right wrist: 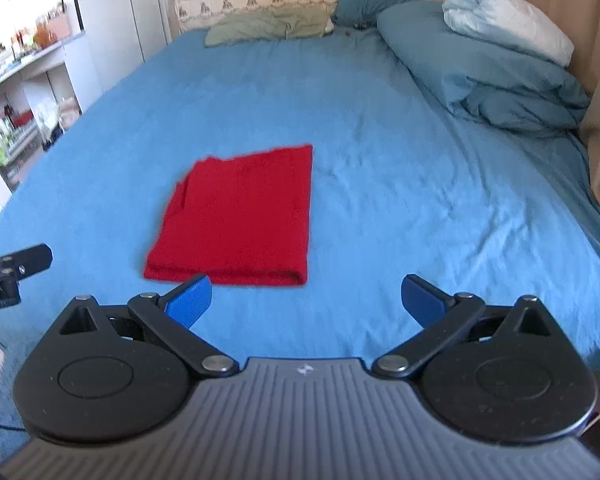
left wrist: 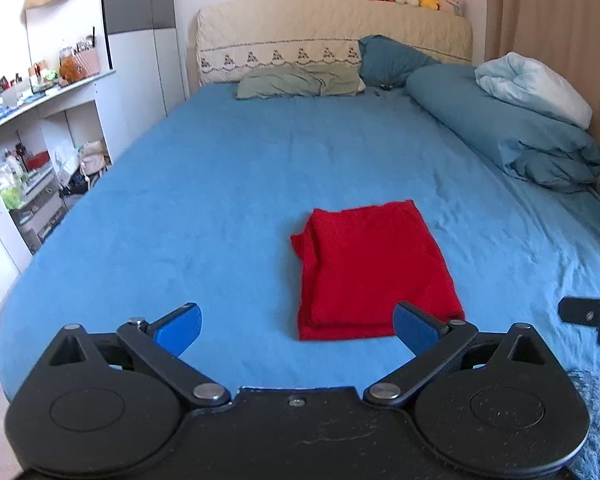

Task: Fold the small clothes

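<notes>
Red cloth point(left wrist: 374, 272) folded flat at centre frame on the blue sheet point(left wrist: 204, 184), left edge bunched, layers hard to count. Left gripper point(left wrist: 298, 326) and right gripper point(right wrist: 306, 300) spread wide, holding nothing, low in frame. Other gripper cut off at frame edge.

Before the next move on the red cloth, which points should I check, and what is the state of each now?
1. Left gripper open and holding nothing: ok.
2. Right gripper open and holding nothing: ok.
3. Red cloth lies flat on the blue bed sheet, touched by neither gripper: ok.
4. Cloth already folded: ok, layered edges show at its near side; whether another fold is needed, cannot tell.
5. Layers aligned: not ok, a lower layer sticks out at the cloth's left edge.
6. Sheet around the cloth free of other items: ok; the pillows lie far off at the headboard.
</notes>
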The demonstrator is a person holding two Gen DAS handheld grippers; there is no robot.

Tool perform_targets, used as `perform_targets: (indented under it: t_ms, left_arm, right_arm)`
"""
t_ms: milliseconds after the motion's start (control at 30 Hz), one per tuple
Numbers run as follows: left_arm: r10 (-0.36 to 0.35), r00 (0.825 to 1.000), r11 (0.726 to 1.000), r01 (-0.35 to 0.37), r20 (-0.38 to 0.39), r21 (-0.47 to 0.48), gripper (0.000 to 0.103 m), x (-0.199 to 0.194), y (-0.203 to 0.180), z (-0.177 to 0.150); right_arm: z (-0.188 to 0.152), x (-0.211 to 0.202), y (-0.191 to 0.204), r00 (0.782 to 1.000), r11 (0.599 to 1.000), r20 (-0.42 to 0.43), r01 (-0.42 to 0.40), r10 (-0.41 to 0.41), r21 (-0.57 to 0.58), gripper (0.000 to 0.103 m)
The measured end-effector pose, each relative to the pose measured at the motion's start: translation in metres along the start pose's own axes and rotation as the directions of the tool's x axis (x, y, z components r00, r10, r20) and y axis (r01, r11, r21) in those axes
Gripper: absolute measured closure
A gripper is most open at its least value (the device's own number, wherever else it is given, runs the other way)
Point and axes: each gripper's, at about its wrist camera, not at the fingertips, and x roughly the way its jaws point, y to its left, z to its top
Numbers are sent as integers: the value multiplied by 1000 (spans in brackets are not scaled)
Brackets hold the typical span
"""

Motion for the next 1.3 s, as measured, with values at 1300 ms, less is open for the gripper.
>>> perform_targets:
  t_ms: [1300]
  left_arm:
    - [7, 1000, 1000, -6, 31, -7, 0, -9, 4, -4]
  right_arm:
    - [-11, 9, -9, 999, 1000, -33, 18, -18, 2, 0]
